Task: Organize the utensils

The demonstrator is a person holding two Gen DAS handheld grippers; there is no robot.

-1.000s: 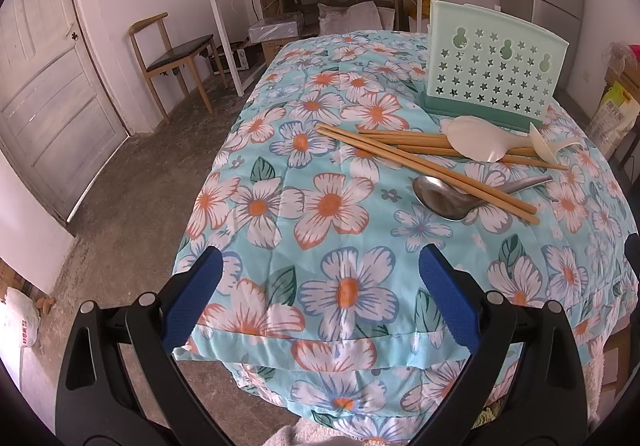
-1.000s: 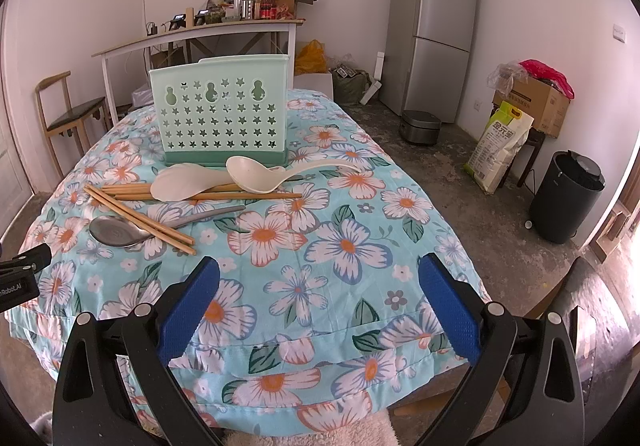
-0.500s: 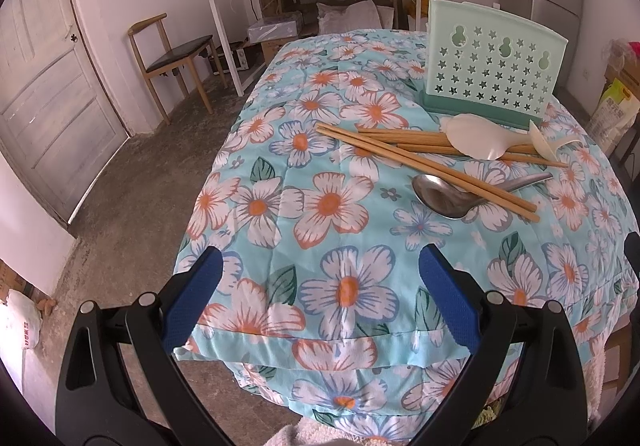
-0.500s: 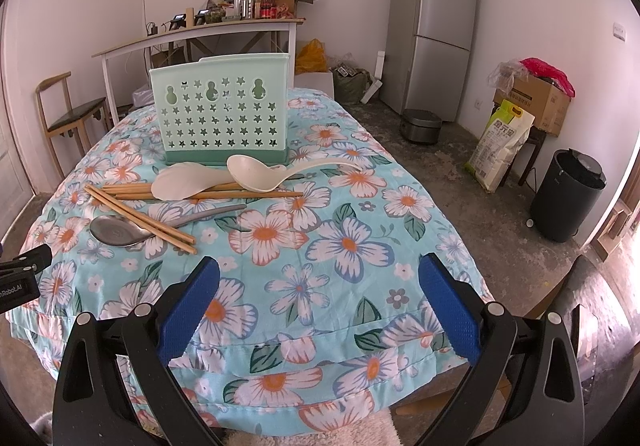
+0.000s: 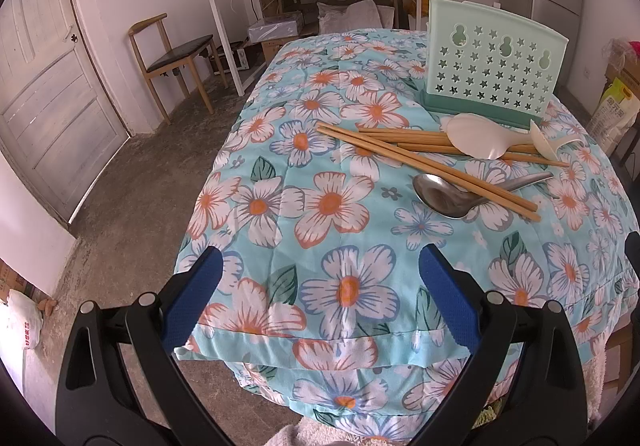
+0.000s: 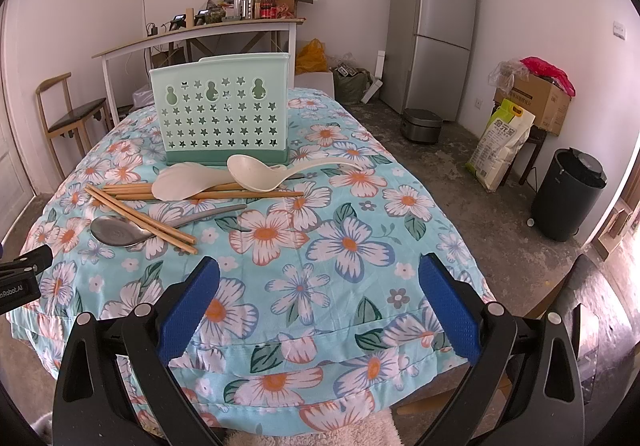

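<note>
Nearest me, my left gripper (image 5: 316, 278) and right gripper (image 6: 318, 286) hang at the bench (image 6: 340, 330) edge, fingers spread, holding nothing; I judge nothing sorted yet; further on, metal spoon (image 6: 120, 232), chopsticks (image 6: 144, 216), white paddle (image 6: 188, 186) and ladle (image 6: 256, 176) lie crossed, chopsticks pinning the spoon; beyond, the green holder (image 6: 222, 112) stands upright.

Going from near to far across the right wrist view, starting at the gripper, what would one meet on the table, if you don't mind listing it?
right gripper → metal spoon → white ladle → green utensil holder
</note>
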